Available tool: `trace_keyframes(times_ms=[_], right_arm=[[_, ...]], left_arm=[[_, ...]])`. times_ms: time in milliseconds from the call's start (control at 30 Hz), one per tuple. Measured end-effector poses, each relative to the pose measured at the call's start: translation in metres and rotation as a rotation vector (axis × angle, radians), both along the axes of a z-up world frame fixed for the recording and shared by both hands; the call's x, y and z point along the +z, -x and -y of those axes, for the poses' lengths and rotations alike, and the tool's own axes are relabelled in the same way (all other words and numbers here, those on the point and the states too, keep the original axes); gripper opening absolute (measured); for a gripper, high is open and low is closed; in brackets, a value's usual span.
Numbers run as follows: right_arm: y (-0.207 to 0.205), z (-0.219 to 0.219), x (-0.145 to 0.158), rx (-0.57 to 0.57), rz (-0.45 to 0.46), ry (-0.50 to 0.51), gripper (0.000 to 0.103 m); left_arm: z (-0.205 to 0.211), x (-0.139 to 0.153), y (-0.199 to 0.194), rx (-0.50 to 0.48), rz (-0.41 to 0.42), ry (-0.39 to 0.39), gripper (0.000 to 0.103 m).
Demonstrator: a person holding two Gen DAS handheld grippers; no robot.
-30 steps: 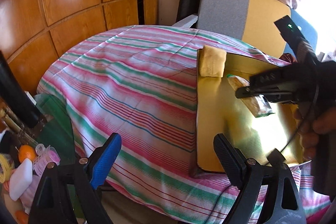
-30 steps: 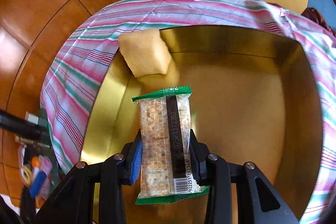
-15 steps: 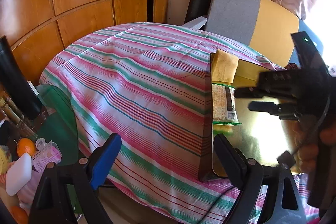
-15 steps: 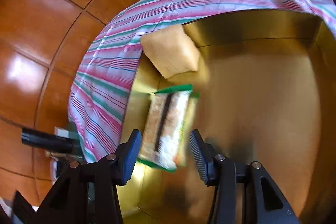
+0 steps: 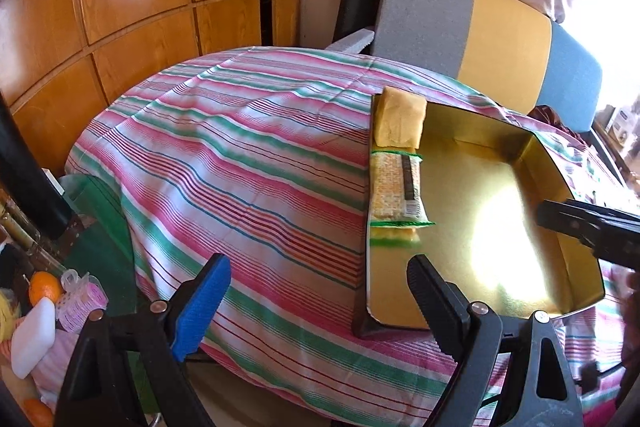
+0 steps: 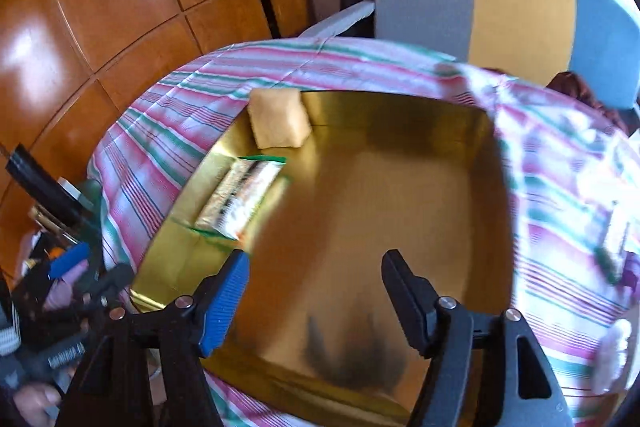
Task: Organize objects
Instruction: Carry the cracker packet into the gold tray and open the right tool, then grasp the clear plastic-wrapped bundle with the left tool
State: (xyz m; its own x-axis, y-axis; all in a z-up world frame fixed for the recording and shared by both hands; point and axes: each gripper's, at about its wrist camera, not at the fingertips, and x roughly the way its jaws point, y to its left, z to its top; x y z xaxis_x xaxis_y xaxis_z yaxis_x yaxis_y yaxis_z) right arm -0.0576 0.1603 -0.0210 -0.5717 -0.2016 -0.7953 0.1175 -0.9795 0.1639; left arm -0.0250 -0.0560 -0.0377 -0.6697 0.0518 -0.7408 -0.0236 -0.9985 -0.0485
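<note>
Fingers of my right gripper (image 6: 314, 277) have just been opening and now stand apart with nothing between them, hanging over the bare middle of the gold tray (image 6: 400, 211). The cracker packet (image 5: 396, 189) lies flat on the tray floor along its left wall, free of my pads, its far end just beside the yellow sponge (image 5: 400, 119) that leans in the far left corner. My left gripper (image 5: 318, 287) is spread wide and empty too, held above the striped tablecloth (image 5: 240, 163), its dark finger (image 5: 430, 297) over the tray's near rim.
</note>
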Motion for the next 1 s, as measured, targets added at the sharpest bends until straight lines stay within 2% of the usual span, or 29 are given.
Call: trace_keyframes(times_ms=[200,400,600,767,833,1000], right_arm=[[-0.030,-0.044,0.004,-0.066,-0.015,-0.022,0.071],[-0.061,-0.111,0.006,-0.162,0.005,-0.046,0.071],[-0.095,-0.206,0.018,-0.371,0.006,-0.034,0.071],[-0.110,-0.282,0.011,-0.568,0.027,-0.036,0.072],[-0.113,-0.307,0.002,-0.622,0.045,-0.005,0.072],[-0.116,-0.335,-0.018,-0.680,0.079,0.168,0.072]], left_arm=[[-0.010,0.002,-0.001,-0.024,-0.013,-0.011,0.090],[-0.031,0.014,-0.001,-0.108,-0.032,-0.026,0.090],[-0.069,0.028,-0.002,-0.226,-0.053,-0.022,0.090],[-0.111,0.037,-0.005,-0.330,-0.067,0.004,0.090],[-0.125,0.041,-0.007,-0.366,-0.071,0.005,0.090],[-0.169,0.055,-0.010,-0.473,-0.072,-0.015,0.090]])
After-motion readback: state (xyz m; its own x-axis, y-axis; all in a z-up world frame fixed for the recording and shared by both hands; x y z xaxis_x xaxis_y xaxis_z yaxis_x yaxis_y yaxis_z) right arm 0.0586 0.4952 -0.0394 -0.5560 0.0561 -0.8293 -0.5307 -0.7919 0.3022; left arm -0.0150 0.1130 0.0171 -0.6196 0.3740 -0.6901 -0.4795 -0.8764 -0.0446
